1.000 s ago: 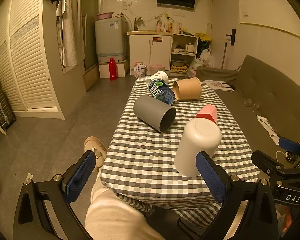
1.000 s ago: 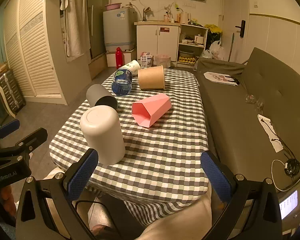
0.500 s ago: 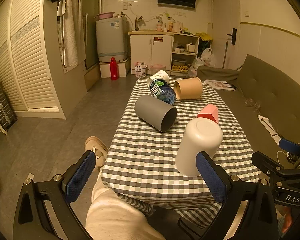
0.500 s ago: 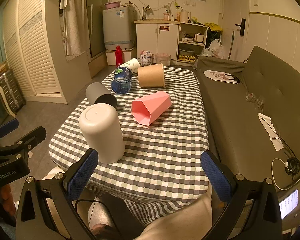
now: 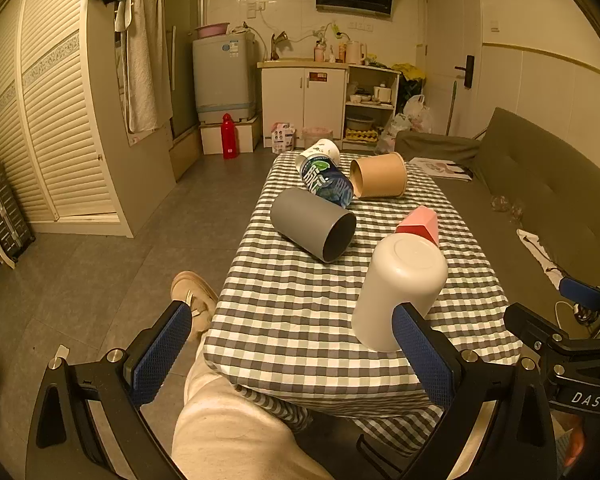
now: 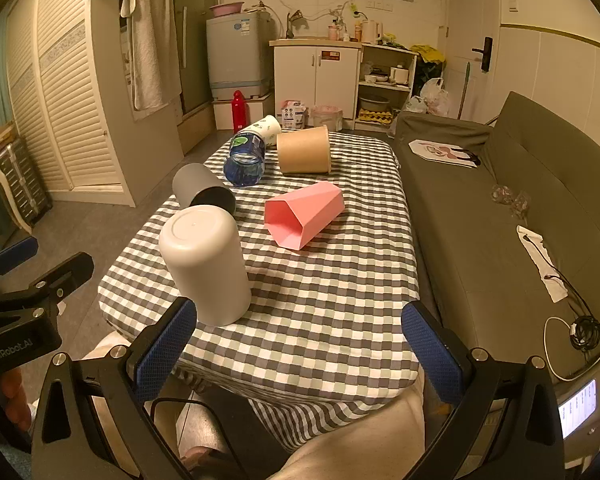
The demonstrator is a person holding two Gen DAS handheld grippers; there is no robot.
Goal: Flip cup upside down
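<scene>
Below the near table edge, the left gripper [image 5: 290,344] and the right gripper [image 6: 298,338] both stand with jaws spread wide and hold nothing. Just ahead, the white cup [image 6: 206,264] stands mouth-down on the checked tablecloth [image 6: 320,300] near the front left corner, its flat base facing up. That cup appears already inverted. Beyond it, the grey cup [image 5: 314,224], the pink faceted cup [image 6: 304,214] and the brown paper cup [image 6: 304,150] lie on their sides, with a blue-labelled water bottle [image 5: 326,182] and a printed paper cup [image 6: 266,128] further back. Step in hand: selecting the next cup. The next move calls for a grasp across a lying cup's wall, then a rotation until the rim faces the cloth
</scene>
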